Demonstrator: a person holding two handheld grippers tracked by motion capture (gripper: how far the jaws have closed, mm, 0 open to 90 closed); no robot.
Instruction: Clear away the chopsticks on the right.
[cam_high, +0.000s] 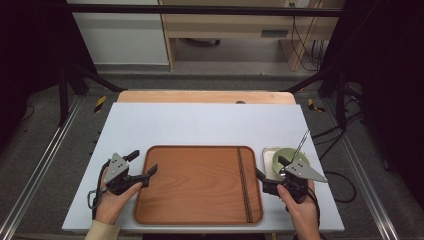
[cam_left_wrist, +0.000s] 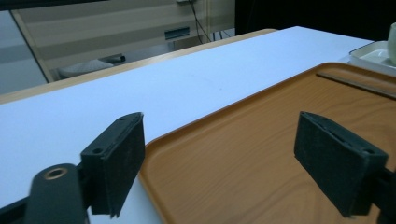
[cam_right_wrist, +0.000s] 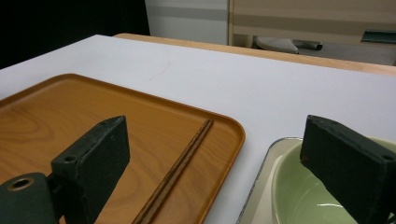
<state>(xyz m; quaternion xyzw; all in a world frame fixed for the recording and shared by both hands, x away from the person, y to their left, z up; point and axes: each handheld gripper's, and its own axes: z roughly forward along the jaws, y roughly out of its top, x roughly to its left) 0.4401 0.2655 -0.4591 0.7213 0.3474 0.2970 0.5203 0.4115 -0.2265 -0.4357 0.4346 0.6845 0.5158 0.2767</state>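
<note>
On the white table top (cam_high: 200, 122), listed from left to right in the high view.

Item one: left gripper (cam_high: 143, 165), held in the person's left hand (cam_high: 112, 200) at the tray's left edge. Jaws stand wide apart with nothing between them. In the left gripper view (cam_left_wrist: 219, 154) one jaw hangs over the white surface just outside the tray rim, the other over the tray's floor.

Item two: wooden tray (cam_high: 195, 185), rectangular with rounded corners, lying flat at the near middle of the table top. Its rim shows in the left gripper view (cam_left_wrist: 196, 122) and in the right gripper view (cam_right_wrist: 224, 122).

Item three: pair of dark chopsticks (cam_high: 243, 182), lying side by side inside the tray along its right edge, running from near to far. In the right gripper view (cam_right_wrist: 180, 165) they rest on the tray floor, just inside the rim.

Item four: right gripper (cam_high: 270, 167), held in the person's right hand (cam_high: 302, 210) between the tray's right edge and the bowl. Jaws apart and empty. In the right gripper view (cam_right_wrist: 215, 163) one jaw hangs over the tray, the other over the bowl.

Item five: pale green bowl (cam_high: 281, 156), standing in a small white dish (cam_high: 267, 152) just beside the tray's right edge. Bowl (cam_right_wrist: 299, 196) partly covered by the right gripper from above.
</note>
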